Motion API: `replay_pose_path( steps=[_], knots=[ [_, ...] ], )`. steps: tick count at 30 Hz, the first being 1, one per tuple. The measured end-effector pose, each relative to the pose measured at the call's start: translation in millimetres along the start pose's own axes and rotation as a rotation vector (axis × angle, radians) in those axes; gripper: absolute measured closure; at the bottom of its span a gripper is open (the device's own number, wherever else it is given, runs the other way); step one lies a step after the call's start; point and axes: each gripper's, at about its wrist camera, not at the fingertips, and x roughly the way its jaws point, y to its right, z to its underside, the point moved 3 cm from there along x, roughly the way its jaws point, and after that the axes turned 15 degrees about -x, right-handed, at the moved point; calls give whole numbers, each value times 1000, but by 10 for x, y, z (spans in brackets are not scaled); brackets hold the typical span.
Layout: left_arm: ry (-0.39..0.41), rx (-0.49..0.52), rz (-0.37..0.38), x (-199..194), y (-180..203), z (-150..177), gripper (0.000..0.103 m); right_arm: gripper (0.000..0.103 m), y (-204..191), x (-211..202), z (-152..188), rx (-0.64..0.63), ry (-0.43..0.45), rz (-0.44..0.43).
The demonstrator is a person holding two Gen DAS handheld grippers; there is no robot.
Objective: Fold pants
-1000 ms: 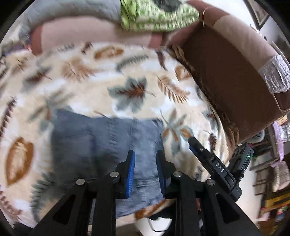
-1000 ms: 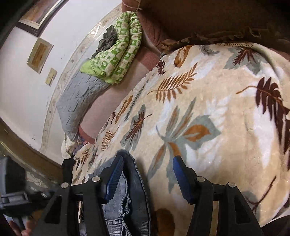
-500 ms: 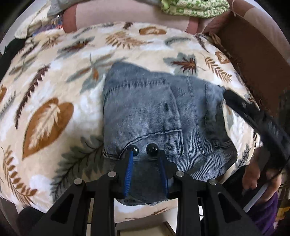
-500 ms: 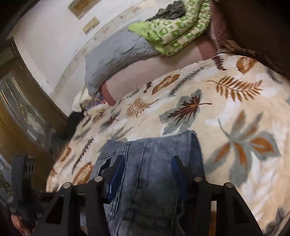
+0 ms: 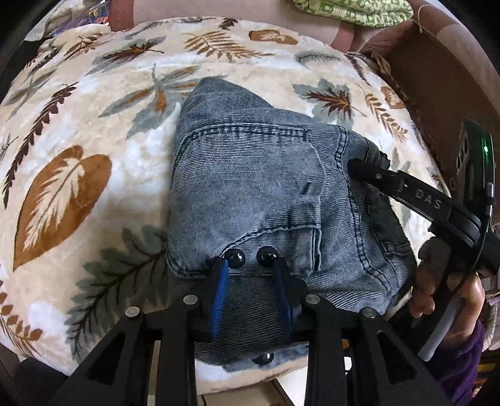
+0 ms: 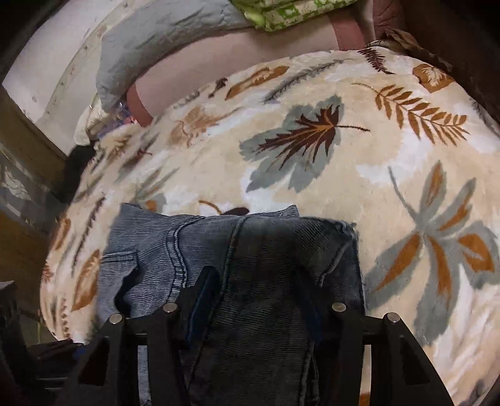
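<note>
Grey-blue denim pants lie folded in a compact bundle on a leaf-print blanket. My left gripper sits at the bundle's near edge by two black buttons, with denim between its blue pads; its jaws stand a little apart. My right gripper rests on the same pants from the other side, jaws wide apart with cloth lying between the fingers. In the left wrist view the right gripper's finger lies on the bundle's right edge.
The blanket covers a cushion with a brown sofa arm on the right. A green patterned cloth and a grey pillow lie at the back. The cushion's front edge drops off just below the pants.
Both grippers moved in over the pants, which now fill the middle of both views as a folded bundle. The left gripper came down onto the near edge by the buttons.
</note>
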Motion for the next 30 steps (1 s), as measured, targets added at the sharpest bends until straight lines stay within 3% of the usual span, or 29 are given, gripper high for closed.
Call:
replay_pose_path(
  steps=[8,13,20,26,29,30],
  knots=[
    [52,49,19,-308,-7,265,72,49,-376,-502,340,-157,40,-26],
    [41,62,25,-252,-48,369,71,49,-418,-443,610,-145,-30,-23],
    [91,140,-4,-65,-16,478,70,48,-514,-310,824,-228,-22,72],
    [65,69,41,-150,-108,373,68,47,-478,-413,783,-199,-10,34],
    [126,90,-3,-331,-80,413,57,47,-455,-575,749,-174,25,18],
    [162,102,-28,-407,-67,421,47,47,-444,-676,731,-173,52,26]
  ],
)
